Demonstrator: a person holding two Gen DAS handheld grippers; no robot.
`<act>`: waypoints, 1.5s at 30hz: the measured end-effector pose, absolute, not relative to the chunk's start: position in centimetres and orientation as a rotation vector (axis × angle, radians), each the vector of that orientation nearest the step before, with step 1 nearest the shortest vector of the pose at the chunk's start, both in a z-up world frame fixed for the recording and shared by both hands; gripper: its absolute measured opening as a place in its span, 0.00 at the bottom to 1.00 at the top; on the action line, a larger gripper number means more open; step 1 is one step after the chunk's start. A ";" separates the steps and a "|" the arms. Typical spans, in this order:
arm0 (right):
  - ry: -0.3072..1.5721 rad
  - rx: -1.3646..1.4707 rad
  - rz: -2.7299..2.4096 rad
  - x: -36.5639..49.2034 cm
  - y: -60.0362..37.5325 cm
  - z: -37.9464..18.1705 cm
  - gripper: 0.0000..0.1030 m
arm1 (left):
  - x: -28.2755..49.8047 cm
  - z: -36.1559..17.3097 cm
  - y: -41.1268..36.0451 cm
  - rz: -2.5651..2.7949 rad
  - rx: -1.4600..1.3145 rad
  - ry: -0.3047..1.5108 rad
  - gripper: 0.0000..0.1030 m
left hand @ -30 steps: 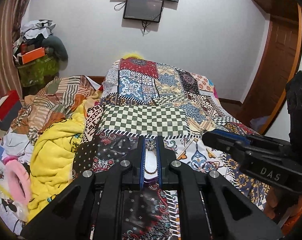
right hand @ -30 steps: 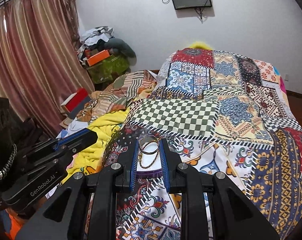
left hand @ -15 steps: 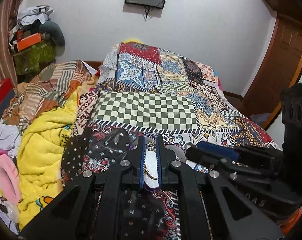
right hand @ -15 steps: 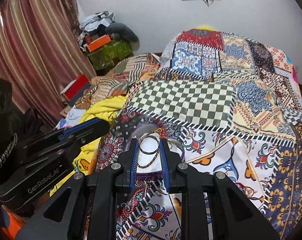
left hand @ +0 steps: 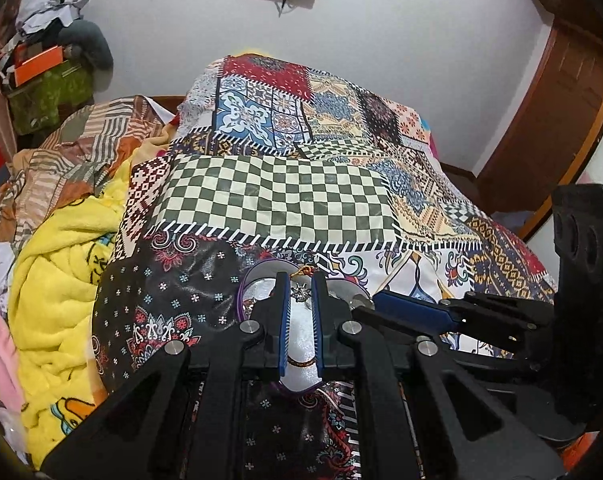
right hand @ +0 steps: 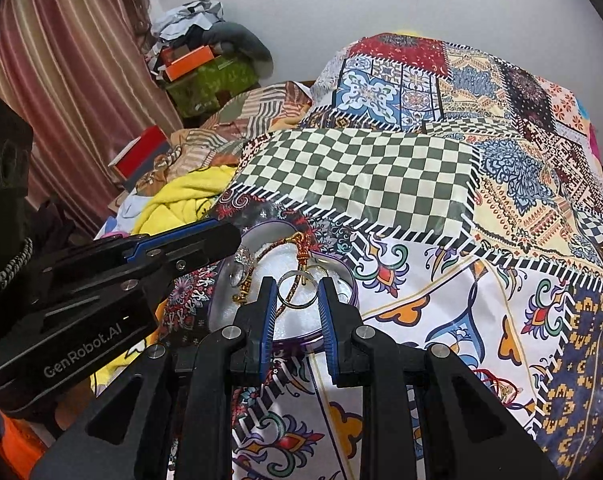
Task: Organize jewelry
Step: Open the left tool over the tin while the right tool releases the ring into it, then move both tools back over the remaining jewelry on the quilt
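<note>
Right claw (right hand: 297, 284): clenched across the width of a gold ring (right hand: 298, 307), open face toward the camera, no long axis to align. Directly below, at 6 o'clock from the ring: white bed of the purple-rimmed dish (right hand: 301, 338), resting on the quilt (right hand: 421, 280). At 12 o'clock in the dish: tasselled chain (right hand: 301, 258), running off toward 10 o'clock.

Left claw (left hand: 300, 280): nearly shut, pinching a small star (left hand: 300, 293) at the fingertips, poised over the same dish (left hand: 241, 300). Enters the right view from 9 o'clock; right claw (left hand: 385, 304) enters the left view from 3 o'clock.

Probable step: setting both pieces down in the dish. Neither hand clearly nearer; both over the lining, tips close together. Likely hazard: ring landing on the chain at 12 o'clock instead of bare lining.
</note>
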State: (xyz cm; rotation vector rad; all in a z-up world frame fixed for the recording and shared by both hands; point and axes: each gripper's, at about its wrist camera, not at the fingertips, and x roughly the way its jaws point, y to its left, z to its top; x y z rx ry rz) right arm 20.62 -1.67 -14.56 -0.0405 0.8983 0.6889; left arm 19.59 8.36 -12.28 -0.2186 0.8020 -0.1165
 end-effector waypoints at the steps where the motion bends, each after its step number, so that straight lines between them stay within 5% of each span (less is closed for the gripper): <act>1: 0.901 -0.042 0.690 20.7 -1.6 -14.7 0.19 | 19.7 -12.3 8.3 -0.120 -0.214 0.806 0.08; 15: 0.902 -0.063 0.682 20.7 -1.2 -15.1 0.19 | 19.9 -12.4 8.4 -0.112 -0.215 0.830 0.09; 20: 0.931 -0.075 0.680 20.8 -0.8 -15.5 0.19 | 19.6 -12.1 8.8 -0.088 -0.214 0.820 0.27; 45: 0.812 -0.048 0.586 17.8 -4.5 -9.7 0.21 | 15.0 -6.5 7.1 -0.077 -0.168 0.708 0.30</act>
